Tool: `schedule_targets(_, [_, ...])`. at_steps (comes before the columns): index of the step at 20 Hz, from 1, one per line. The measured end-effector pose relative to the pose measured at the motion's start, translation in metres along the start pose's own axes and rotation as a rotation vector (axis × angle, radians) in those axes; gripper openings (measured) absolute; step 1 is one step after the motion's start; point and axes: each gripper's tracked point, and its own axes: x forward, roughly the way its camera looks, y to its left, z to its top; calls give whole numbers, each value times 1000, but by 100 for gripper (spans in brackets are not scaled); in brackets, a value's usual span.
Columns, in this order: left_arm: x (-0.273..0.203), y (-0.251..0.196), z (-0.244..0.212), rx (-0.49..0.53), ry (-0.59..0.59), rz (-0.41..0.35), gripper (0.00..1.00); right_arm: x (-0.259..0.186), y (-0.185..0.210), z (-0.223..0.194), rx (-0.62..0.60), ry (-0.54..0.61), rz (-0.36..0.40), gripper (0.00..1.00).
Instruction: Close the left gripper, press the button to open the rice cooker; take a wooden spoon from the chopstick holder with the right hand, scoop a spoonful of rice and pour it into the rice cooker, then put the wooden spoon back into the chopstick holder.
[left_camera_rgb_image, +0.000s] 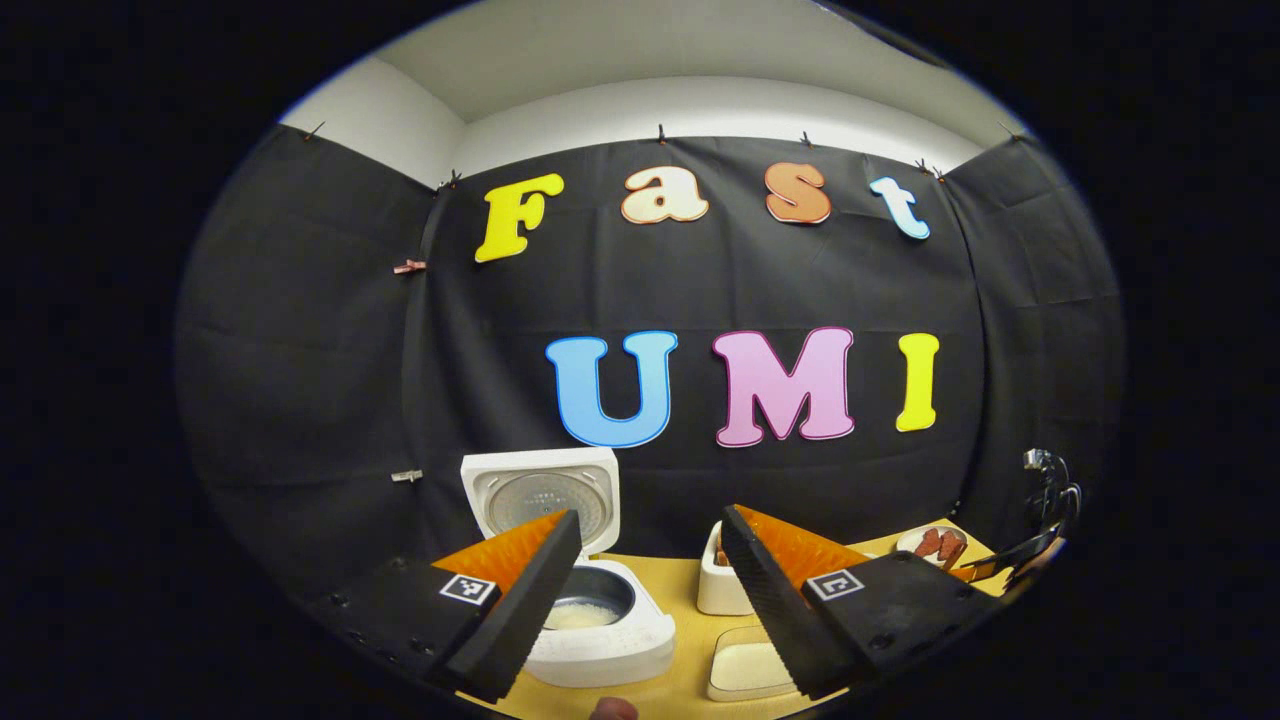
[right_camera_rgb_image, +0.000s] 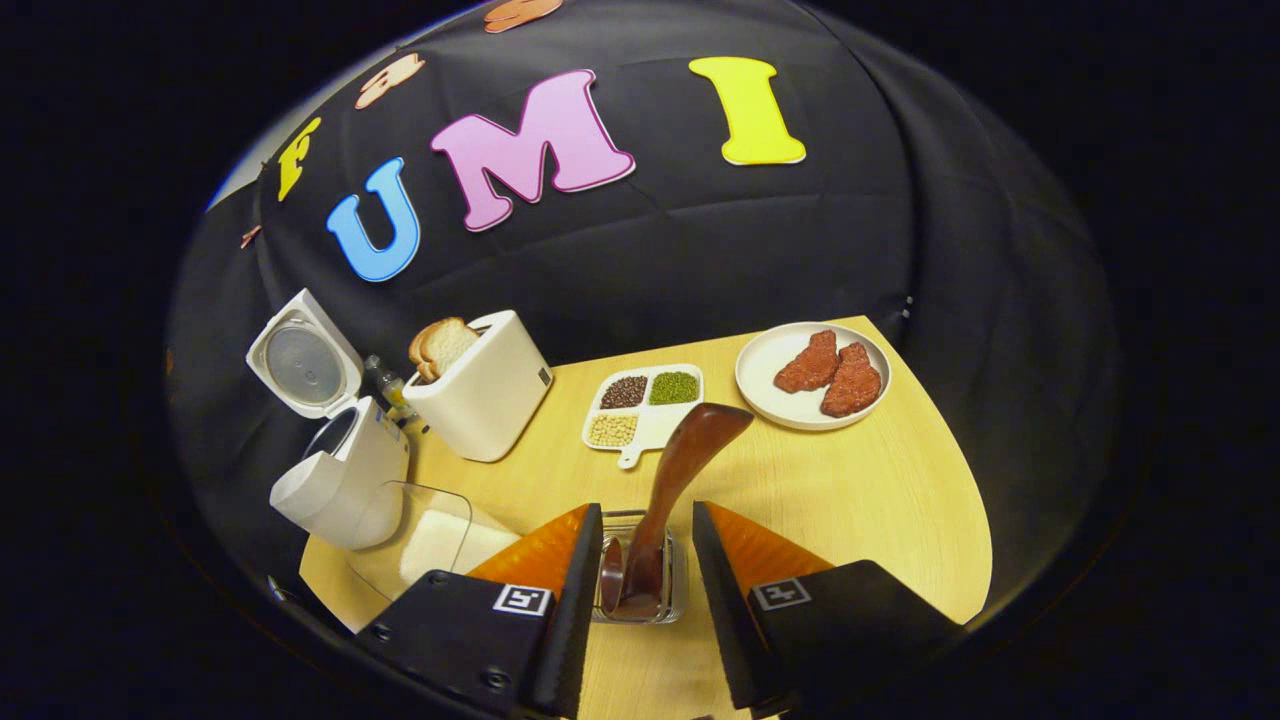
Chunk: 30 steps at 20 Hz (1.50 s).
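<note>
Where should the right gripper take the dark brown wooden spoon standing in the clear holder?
Grip the dark brown wooden spoon on its narrow handle just above the clear holder, coming from above. It stands nearly upright, bowl up, between the open right gripper fingers.

White rice cooker (right_camera_rgb_image: 335, 470) lid up, wooden spoon (right_camera_rgb_image: 675, 490) leaning in clear chopstick holder (right_camera_rgb_image: 640, 570), rice (left_camera_rgb_image: 590, 612) seemingly inside cooker

no readable text; square coded tags on left gripper (left_camera_rgb_image: 650, 570) and right gripper (right_camera_rgb_image: 645, 570).
</note>
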Motion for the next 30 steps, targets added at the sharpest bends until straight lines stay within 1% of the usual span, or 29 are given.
schedule_targets(4, [1,6,-11,7,30,37,97,23,1,-11,49,36,35,58])
schedule_targets(5, [0,7,-12,11,31,43,97,29,3,-13,55,44,39,51])
schedule_targets(6, [-1,7,-13,12,34,47,97,32,7,-18,58,55,58,35])
schedule_targets(7, [-1,9,-15,12,40,54,97,37,5,-19,55,56,49,35])
schedule_targets(8, [-2,11,-18,12,47,61,97,33,2,-20,49,53,44,19])
schedule_targets(9, [-4,13,-22,10,56,68,97,39,2,-17,65,40,41,24])
schedule_targets(10, [-5,16,-24,8,65,74,97,35,1,-18,80,35,46,27])
schedule_targets(11, [-7,17,-27,5,70,78,97,34,2,-17,92,23,46,23])
schedule_targets(12, [-8,19,-27,2,72,79,97,31,2,-16,102,8,44,23])
schedule_targets(13, [-8,20,-26,3,72,78,97,28,3,-15,92,-8,45,18])
schedule_targets(14, [-9,23,-26,7,71,76,97,23,4,-15,90,-22,44,18])
schedule_targets(15, [-9,26,-26,10,72,77,97,19,8,-13,82,-39,53,15])
schedule_targets(19, [-8,37,-30,11,82,72,97,25,8,-10,89,-55,34,14])
schedule_targets(22, [-9,45,-31,14,94,73,97,21,14,-4,49,-99,10,14])
schedule_targets(25, [-8,50,-33,22,99,68,97,12,30,-15,28,-77,52,14])
schedule_targets(26, [-8,51,-31,22,99,65,97,10,30,-12,24,-85,54,15])
schedule_targets(30, [-7,58,-26,15,85,48,97,-11,36,29,36,-195,42,14])
